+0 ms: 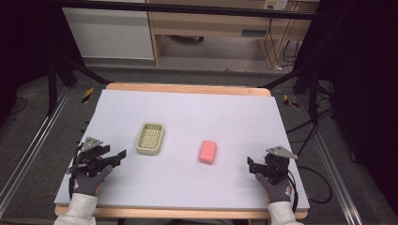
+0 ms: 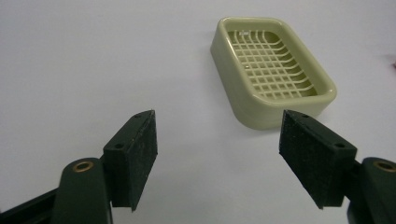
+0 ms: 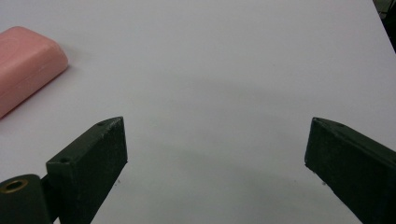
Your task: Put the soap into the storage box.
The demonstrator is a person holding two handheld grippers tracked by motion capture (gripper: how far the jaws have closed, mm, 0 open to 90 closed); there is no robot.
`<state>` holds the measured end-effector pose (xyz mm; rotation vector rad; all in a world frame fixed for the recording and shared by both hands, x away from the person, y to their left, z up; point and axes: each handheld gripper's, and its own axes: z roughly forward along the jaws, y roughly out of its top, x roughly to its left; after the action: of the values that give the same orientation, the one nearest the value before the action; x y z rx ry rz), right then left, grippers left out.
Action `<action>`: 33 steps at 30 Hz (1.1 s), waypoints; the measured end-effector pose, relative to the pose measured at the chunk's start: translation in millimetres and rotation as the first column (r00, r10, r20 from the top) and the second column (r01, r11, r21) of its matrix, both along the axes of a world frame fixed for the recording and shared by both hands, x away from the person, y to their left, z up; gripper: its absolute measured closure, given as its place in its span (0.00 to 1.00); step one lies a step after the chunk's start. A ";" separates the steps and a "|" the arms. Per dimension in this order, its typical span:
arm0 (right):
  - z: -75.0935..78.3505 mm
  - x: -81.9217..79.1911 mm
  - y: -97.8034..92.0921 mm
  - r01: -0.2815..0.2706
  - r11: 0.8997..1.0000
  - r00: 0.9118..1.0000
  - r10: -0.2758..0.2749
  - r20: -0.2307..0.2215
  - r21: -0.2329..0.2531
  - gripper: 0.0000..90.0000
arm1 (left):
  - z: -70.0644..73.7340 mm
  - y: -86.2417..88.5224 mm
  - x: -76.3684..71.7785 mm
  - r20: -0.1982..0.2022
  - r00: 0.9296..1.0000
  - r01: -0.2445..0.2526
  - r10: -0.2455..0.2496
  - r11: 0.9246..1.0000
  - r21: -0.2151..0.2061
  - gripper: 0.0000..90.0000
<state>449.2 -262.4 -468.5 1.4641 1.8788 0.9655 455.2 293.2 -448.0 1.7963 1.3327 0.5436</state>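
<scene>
Soap bar (image 1: 207, 152), pink, flat on white table cover (image 1: 197, 117), a little right of middle in high view. Soap dish (image 1: 150, 138), pale green with grid bottom, upright on same cover, left of bar and well apart from it. Dish empty of soap; bar not in dish.

Left gripper (image 1: 119, 155) low over near left part of cover, held by gloved left hand (image 1: 88, 178), pointing toward dish. Jaws spread wide, nothing between them. In left gripper view, dish (image 2: 271, 70) ahead and slightly to right side, near right jaw tip but not touching it. Grid holes of dish bottom clear to see, rim rounded, one short end turned toward camera. Left gripper (image 2: 217, 135) above bare cover there.

Right gripper (image 1: 250, 163) low over near right part of cover, held by gloved right hand (image 1: 277, 187), pointing toward middle of table. Jaws also spread wide, gripping nothing. In right gripper view, bar (image 3: 25, 60) at far left edge, cut off by frame, beyond left jaw and apart from it. Right gripper (image 3: 217, 135) over bare cover, faint shadow below.

Grey three-cornered plate on top of each gripper in high view. Wooden table edge (image 1: 187, 87) visible past far side of cover. Grey sleeves at bottom of high view. Both grippers well apart from each other, bar and dish between them.
</scene>
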 end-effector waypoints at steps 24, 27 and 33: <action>0.7 -1.8 -2.7 0.027 1.000 1.000 -0.027 0.012 -0.004 0.07 | 16.9 -53.6 -6.2 0.042 0.992 0.118 -0.119 0.993 0.027 0.29; 0.2 -1.7 -2.6 0.025 1.000 1.000 -0.025 0.010 -0.005 0.07 | 18.8 -58.6 -5.5 0.042 0.991 0.127 -0.128 0.991 0.032 0.29; 0.2 -2.1 -3.2 0.027 1.000 1.000 -0.027 0.012 -0.005 0.07 | 22.8 -67.1 -3.4 0.049 0.989 0.136 -0.138 0.990 0.037 0.29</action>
<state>447.1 -265.7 -468.3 1.4743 1.8470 0.9537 451.9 226.1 -425.2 1.8724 1.1617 0.5368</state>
